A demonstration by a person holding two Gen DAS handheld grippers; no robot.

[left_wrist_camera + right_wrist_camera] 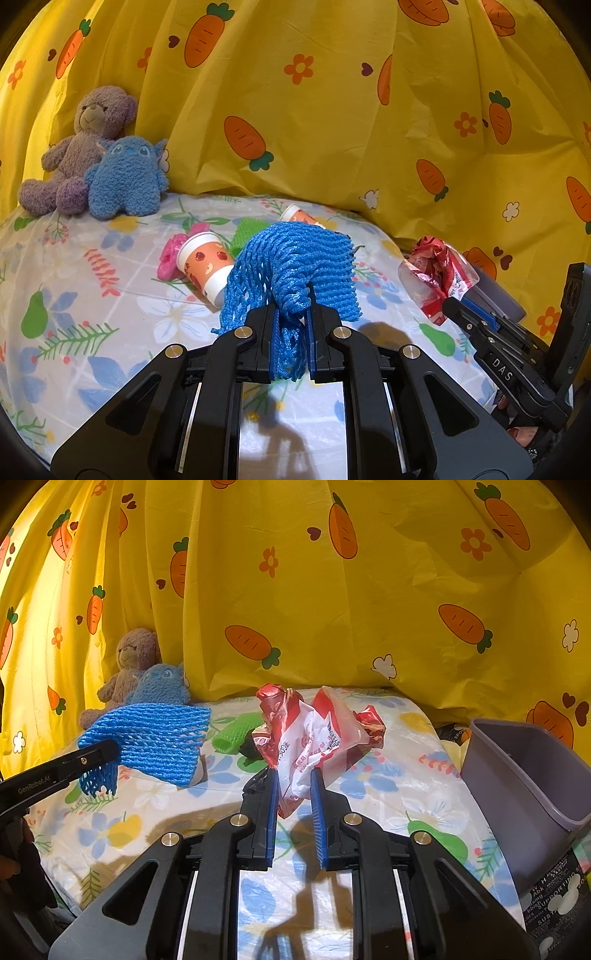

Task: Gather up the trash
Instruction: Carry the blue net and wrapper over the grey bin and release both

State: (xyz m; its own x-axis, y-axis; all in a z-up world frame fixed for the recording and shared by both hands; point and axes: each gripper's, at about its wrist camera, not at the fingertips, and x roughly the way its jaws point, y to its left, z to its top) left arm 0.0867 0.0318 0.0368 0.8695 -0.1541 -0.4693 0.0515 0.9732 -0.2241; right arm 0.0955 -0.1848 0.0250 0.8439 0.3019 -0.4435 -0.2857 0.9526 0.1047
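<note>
Floral-sheeted bed (92, 295) with two paper cups (205, 267), green net (234, 734), plush toys (125, 181).

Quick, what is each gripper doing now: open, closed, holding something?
Left gripper: closed on the blue foam net.
Right gripper: closed on the crumpled red and white wrapper.

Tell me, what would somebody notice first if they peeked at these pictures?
Probably the huge yellow curtain with orange carrots, hanging behind the whole bed. Next, the bright blue foam net pinched in the left gripper above the flowery sheet, and the crumpled red and white wrapper pinched in the right gripper. Two plush toys, a brown teddy bear and a blue one, sit at the far left by the curtain.
</note>
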